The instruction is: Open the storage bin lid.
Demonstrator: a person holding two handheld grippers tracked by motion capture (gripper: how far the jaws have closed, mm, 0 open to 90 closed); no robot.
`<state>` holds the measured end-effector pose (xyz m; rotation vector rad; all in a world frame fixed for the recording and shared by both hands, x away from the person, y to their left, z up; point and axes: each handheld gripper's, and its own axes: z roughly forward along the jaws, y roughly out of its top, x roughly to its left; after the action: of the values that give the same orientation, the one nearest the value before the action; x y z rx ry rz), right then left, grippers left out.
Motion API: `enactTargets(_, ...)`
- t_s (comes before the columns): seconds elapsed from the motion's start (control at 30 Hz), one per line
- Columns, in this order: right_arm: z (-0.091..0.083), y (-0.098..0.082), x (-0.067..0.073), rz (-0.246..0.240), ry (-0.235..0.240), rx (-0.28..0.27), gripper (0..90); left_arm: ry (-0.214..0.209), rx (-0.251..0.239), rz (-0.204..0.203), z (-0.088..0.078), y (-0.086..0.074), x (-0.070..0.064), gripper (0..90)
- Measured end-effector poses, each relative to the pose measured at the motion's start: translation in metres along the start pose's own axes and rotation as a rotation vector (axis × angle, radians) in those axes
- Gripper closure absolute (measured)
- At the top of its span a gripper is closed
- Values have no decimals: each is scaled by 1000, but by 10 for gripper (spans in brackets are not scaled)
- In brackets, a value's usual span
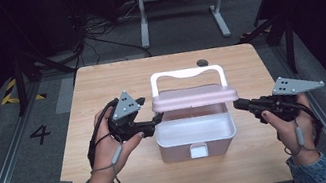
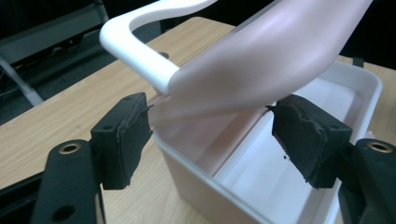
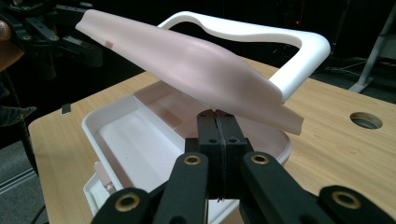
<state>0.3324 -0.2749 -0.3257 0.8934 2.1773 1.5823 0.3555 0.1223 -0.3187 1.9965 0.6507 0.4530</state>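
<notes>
Left gripper [image 1: 156, 119] is held at the left edge of the pink lid [image 1: 194, 98], with its jaws standing wide on either side of that edge and not pressing it. No earlier frame being given, only this can be said. The lid is seen half raised over the white box [image 1: 196, 139] in the middle of the table [image 1: 98, 82]; full opening is judged to remain. Right gripper [image 1: 237, 104] is kept closed on nothing, beside the lid's right end. An inner divider is shown by the right gripper view, the front latch [image 1: 199, 150] by the high view.

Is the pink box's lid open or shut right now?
Open. The lid is raised partway, clear of the box rim, and the white inside shows beneath it.
</notes>
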Motion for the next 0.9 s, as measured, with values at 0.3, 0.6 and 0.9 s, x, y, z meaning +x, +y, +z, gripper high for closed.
enactTargets(0.3,2,-1,1,3,0,5,900,26,-47,26,13,8,-8,326)
enactTargets(0.6,1,-1,0,-4,-4,0,900,29,-82,27,21,13,-7,363)
enactTargets(0.9,-1,-2,0,-3,-14,-5,900,31,-94,56,24,13,-7,405)
